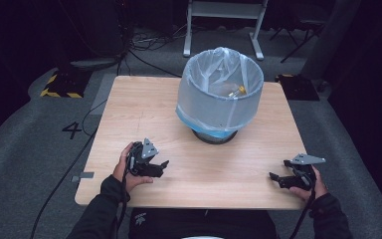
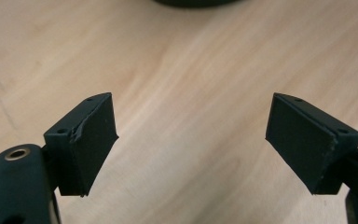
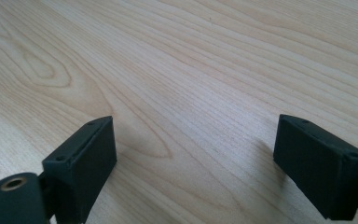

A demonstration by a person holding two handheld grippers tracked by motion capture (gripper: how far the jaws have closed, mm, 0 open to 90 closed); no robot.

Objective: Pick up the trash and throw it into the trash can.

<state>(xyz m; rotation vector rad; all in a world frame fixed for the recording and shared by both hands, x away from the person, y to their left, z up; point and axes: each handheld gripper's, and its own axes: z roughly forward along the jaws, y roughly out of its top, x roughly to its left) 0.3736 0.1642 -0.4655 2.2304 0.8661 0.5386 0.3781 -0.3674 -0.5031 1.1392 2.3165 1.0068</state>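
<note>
High view puts the bin [image 1: 221, 94] at the far middle of the worktop [image 1: 129, 104], standing upright on a dark base, lined with a pale bag whose rim is folded over the outside. Inside it lies a small yellowish item [image 1: 238, 91], too small to identify. Both grippers sit low at the near edge, well apart from the bin and from each other. The left gripper [image 1: 164, 165] has its jaws spread with nothing between them, pointing to the right across the worktop; the bin lies ahead of it and to the right. The right gripper [image 1: 275, 178] is likewise spread and empty, pointing to the left, with the bin ahead and to its left. The left one looks slightly nearer the bin, so I judge any reach toward it would fall to that hand. Left gripper view shows bare wood between the pads [image 2: 95, 140] and the bin's dark base at the top edge. A "4" [image 1: 72, 130] is marked on the floor [image 1: 25, 149] left of the worktop; no other writing can be read.
</note>
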